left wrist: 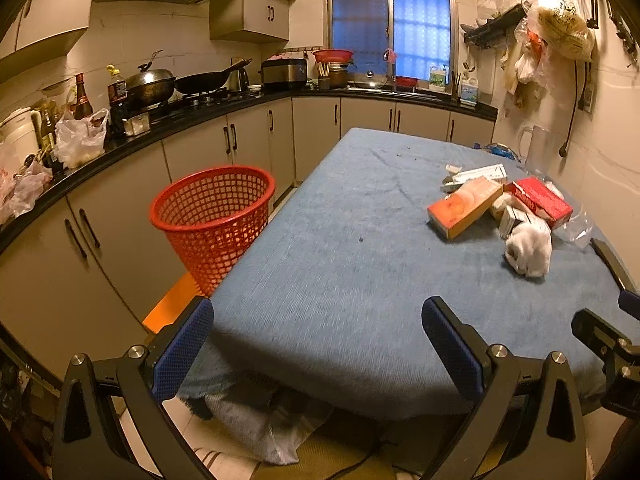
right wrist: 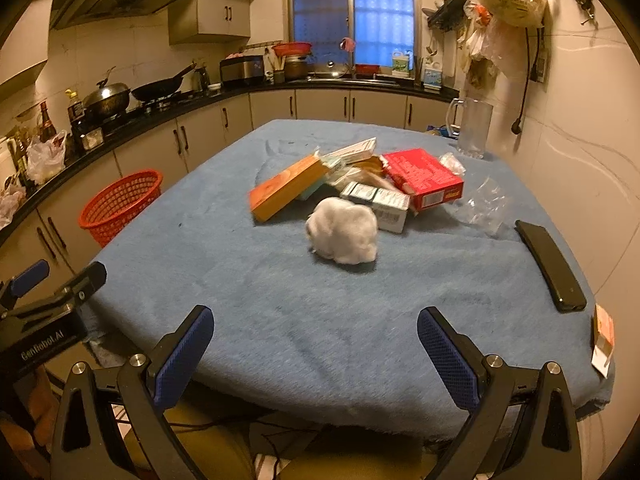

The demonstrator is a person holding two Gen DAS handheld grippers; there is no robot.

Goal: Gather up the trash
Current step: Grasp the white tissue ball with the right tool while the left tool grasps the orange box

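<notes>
A pile of trash lies on the blue-covered table [right wrist: 280, 320]: a crumpled white wad [right wrist: 344, 236] [left wrist: 528, 250], an orange box [right wrist: 286, 192] [left wrist: 464, 207], a red box [right wrist: 424, 178] [left wrist: 542, 200], small white cartons [right wrist: 378, 200] and clear plastic wrap [right wrist: 482, 204]. A red mesh basket [left wrist: 214, 220] [right wrist: 120, 206] stands on the floor left of the table. My left gripper [left wrist: 318, 350] is open and empty at the table's near edge. My right gripper [right wrist: 316, 350] is open and empty, short of the wad.
A black phone [right wrist: 550, 264] lies at the table's right side, with a small carton [right wrist: 602, 340] at its near right corner. A clear jug [right wrist: 474, 128] stands at the back right. The kitchen counter [left wrist: 120, 148] with pots and bottles runs along the left.
</notes>
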